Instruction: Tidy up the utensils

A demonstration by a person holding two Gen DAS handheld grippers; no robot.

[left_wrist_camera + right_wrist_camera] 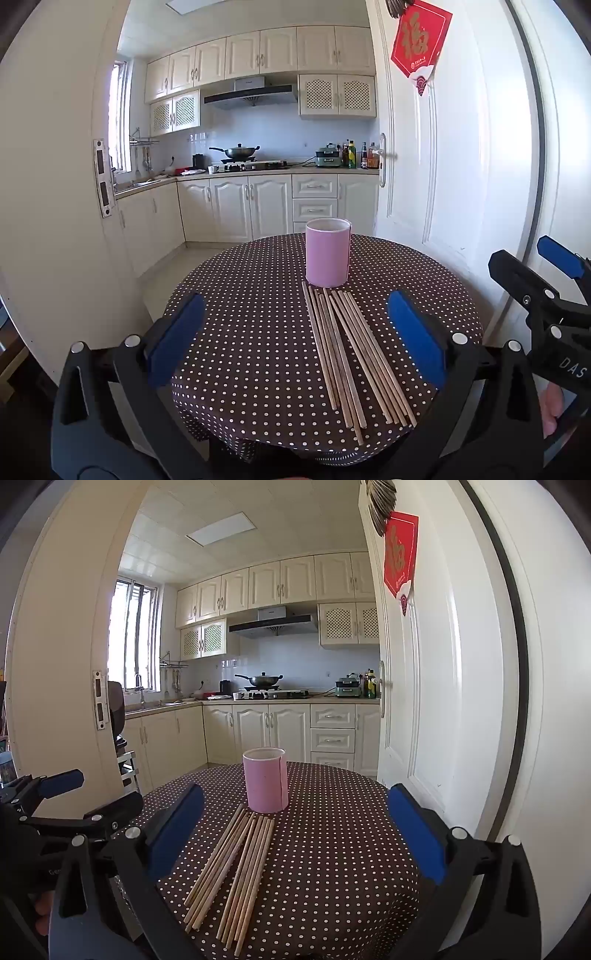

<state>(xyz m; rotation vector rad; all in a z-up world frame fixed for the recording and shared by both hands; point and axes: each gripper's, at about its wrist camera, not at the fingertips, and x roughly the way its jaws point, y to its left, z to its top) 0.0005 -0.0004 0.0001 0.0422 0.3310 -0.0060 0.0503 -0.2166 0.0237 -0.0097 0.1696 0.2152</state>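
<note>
Left wrist view looks down a round table covered in a dark brown cloth with white polka dots (240, 314), where a loose bundle of thin, pale wooden chopsticks (351, 358) lies flat, its far ends just short of an upright pink cylindrical holder with a white rim (327, 253). The left gripper (295, 343) hangs over the near edge with its blue-padded jaws spread wide and nothing between them; the right gripper (295, 834), seen in its own view, is equally wide apart and empty, and the chopsticks (236, 871) fan toward its left pad while the pink holder (265, 779) stands beyond them. The sticks look light, stiff and smooth, so they would likely roll or splay on the cloth if nudged sideways, and a pinch near one tip would probably let the far ends droop and scatter. A safer hold seems to be across the middle of the bundle, jaws closing square to the sticks' length, taking a few at a time rather than the whole fan. The holder appears light too and empty as far as can be told, so sticks dropped in at a slant could tip it; steadying its wall with the other gripper looks sensible.
</note>
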